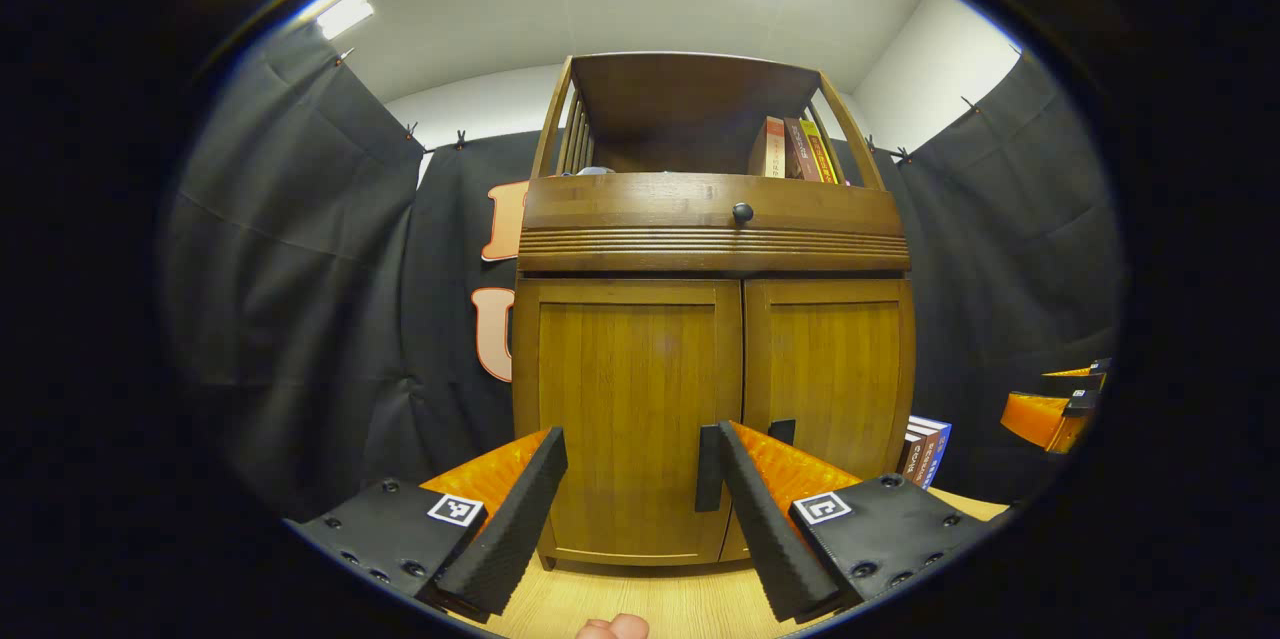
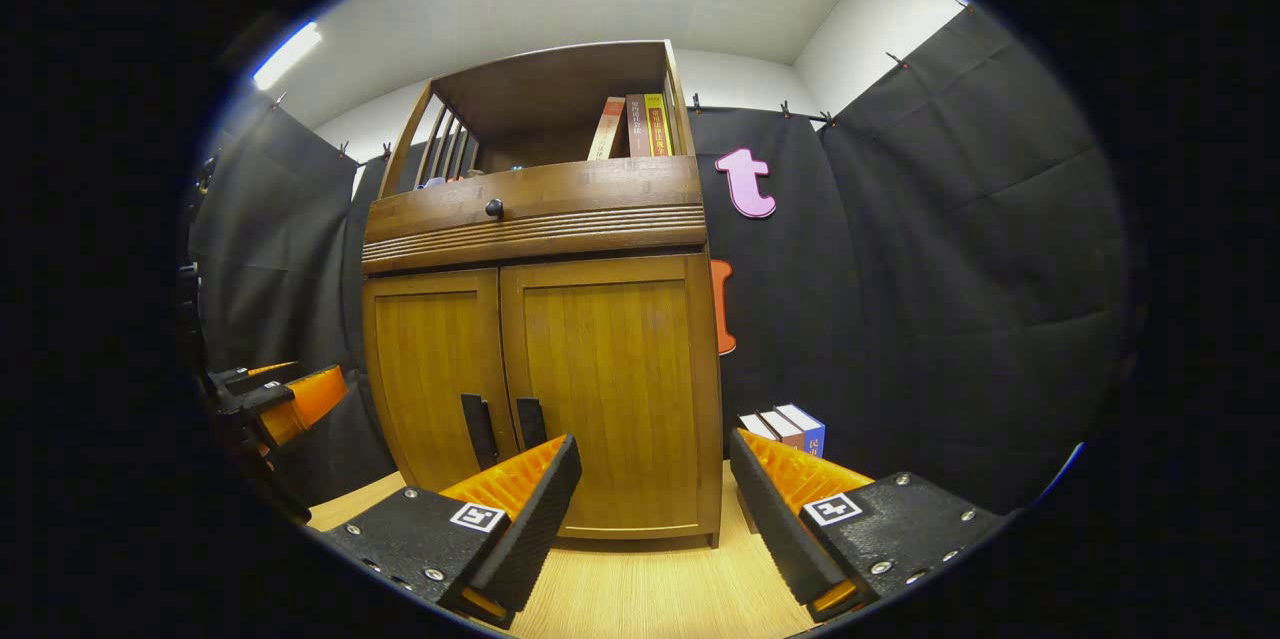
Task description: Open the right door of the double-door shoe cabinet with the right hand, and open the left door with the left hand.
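Observation:
A wooden shoe cabinet [image 1: 712,239] stands in front of me with both doors closed. In the left gripper view my left gripper [image 1: 634,449] is open before the left door [image 1: 628,409], its right finger just beside that door's dark handle [image 1: 708,467]. The right door [image 1: 838,374] shows its handle [image 1: 782,430] behind the finger. In the right gripper view my right gripper [image 2: 655,459] is open and faces the right door [image 2: 610,389], a little way off. Both dark handles [image 2: 503,427] sit left of its left finger. The left door [image 2: 432,374] is further left.
A drawer with a round knob [image 1: 742,212] and an open shelf holding books [image 1: 795,149] top the cabinet. More books [image 2: 790,427] stand on the wooden floor [image 2: 640,589] right of the cabinet. Black cloth hangs all around. A fingertip [image 1: 612,627] shows at the bottom edge.

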Available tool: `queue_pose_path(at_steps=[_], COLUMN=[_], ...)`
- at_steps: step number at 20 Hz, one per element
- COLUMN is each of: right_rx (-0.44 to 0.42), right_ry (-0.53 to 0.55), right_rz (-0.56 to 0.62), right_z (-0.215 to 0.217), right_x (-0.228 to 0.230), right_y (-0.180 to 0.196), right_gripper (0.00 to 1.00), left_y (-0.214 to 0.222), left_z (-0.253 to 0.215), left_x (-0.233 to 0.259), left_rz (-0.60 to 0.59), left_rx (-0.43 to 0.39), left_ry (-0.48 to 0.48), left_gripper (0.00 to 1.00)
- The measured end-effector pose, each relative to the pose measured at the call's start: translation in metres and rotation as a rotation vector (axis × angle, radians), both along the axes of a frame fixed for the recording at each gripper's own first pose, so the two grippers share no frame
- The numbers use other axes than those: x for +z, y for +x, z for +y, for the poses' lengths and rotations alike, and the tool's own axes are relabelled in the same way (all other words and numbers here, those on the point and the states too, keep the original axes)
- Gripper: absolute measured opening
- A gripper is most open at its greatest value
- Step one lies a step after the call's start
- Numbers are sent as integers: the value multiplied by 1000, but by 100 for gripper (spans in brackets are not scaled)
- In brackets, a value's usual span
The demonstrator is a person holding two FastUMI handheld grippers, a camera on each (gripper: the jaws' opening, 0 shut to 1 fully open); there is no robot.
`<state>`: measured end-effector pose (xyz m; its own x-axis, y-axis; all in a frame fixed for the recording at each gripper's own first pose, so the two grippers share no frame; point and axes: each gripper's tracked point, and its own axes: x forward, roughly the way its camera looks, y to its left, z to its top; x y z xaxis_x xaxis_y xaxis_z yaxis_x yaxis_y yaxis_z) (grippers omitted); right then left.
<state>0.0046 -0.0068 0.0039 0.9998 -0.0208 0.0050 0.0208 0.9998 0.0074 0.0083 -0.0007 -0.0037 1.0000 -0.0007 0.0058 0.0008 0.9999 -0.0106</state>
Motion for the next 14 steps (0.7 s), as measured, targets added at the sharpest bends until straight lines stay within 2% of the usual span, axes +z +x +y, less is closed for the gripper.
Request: queue_pose_path(at_steps=[9, 14], right_rx=[-20, -37], right_ry=[-29, -45], right_rz=[2, 41], right_z=[-9, -23], right_x=[-8, -22], right_y=[9, 27], right_gripper=[93, 93], left_y=[11, 30], left_z=[-6, -17], left_x=[-10, -23], left_rz=[31, 59], left_rx=[-2, 2], left_ry=[4, 69], left_gripper=[97, 95])
